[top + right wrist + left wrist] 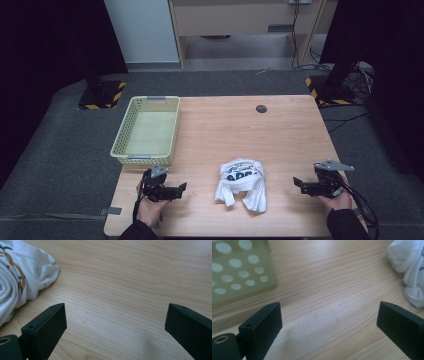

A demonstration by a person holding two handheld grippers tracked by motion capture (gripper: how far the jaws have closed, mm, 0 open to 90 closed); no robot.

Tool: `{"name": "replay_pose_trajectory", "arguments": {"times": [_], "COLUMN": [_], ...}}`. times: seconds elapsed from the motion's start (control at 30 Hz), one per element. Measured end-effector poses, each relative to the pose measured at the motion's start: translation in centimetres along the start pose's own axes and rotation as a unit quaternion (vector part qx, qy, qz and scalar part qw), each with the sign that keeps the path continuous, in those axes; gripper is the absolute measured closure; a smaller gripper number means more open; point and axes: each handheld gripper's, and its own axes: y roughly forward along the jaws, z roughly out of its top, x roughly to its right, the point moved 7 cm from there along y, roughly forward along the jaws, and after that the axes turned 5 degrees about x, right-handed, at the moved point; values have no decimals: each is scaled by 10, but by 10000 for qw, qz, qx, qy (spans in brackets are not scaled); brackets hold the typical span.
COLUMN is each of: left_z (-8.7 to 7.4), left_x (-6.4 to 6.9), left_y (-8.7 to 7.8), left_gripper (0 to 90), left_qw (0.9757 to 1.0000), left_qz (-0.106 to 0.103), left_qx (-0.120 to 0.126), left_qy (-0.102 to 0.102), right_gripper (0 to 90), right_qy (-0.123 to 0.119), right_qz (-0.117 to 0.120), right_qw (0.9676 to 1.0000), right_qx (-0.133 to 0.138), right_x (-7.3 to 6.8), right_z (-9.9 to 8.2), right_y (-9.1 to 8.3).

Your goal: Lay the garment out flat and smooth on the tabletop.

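On the left, our left gripper (183, 188) rests near the front edge of the wooden table (280, 130), jaws spread wide with nothing but bare wood between them; the pale green perforated basket (120, 137) stands just beyond it at the table's left side. In the middle, between both grippers and apart from each, lies the white T-shirt (241, 184), crumpled into a loose heap toward the front of the table. We judge it light, soft and limp: it should sag and trail when lifted, and it will not break. We recommend pinching a thick fold or a gathered edge (a single thin layer may slip free). It is white cotton-like fabric with a dark printed motif on top. On the right, our right gripper (296, 182) likewise stands released and empty.
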Motion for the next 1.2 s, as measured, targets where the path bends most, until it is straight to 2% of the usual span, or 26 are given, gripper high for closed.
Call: {"name": "replay_pose_trajectory", "arguments": {"times": [0.33,0.6,1.03,1.2], "left_z": [18,32,48,52], "left_x": [18,26,41,45], "left_y": [-2,0,16,24], "left_gripper": [59,60,60,60], "left_qw": [9994,9988,9981,9977], "left_qz": [-184,-292,-413,-504], "left_qx": [246,391,443,448], "left_qy": [146,63,142,89], "right_gripper": [51,60,76,86], "right_qy": [17,111,59,19], "right_qz": [35,115,337,435], "right_qw": [9999,9996,9990,9987], "right_qx": [127,251,285,267], "right_x": [-5,-9,-21,-29], "right_z": [15,25,38,43], "right_y": [-1,-2,8,15]}}
